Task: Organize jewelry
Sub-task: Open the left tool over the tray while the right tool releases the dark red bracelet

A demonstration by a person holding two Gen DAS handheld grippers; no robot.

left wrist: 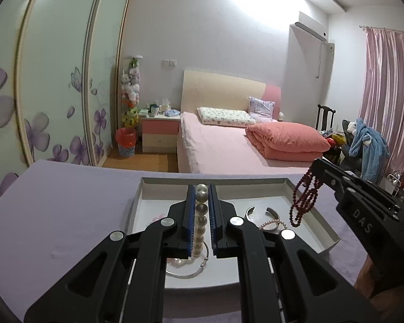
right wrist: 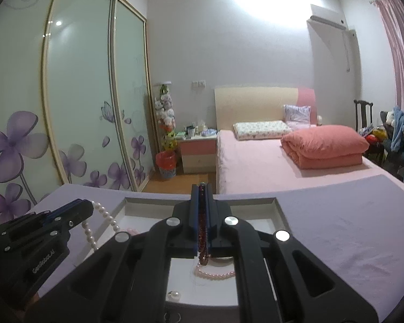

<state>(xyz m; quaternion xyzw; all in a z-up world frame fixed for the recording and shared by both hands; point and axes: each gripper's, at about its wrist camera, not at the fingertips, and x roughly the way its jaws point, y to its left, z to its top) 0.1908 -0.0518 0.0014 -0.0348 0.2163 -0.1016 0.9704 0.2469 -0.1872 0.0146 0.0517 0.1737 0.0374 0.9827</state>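
Above the white tray (left wrist: 320,216), the pearl necklace (left wrist: 201,215) is pinched in the left gripper (left wrist: 200,215) and the red bead strand (left wrist: 304,202) in the right gripper (right wrist: 202,226); both should be lowered slowly, kept apart

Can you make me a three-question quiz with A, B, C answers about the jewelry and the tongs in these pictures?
1. Where does the silver cuff bangle lie?
A. in the white tray
B. on the bed
C. on the nightstand

2. What colour are the beads held by the right tongs?
A. green
B. dark red
C. yellow

3. What are the left tongs doing?
A. open and holding nothing
B. gripping the tray rim
C. shut on the big pearl strand

Answers:
1 A, it rests on the tray floor.
2 B, the dark red bead necklace dangles from them.
3 C, pearls sit between the closed fingers.
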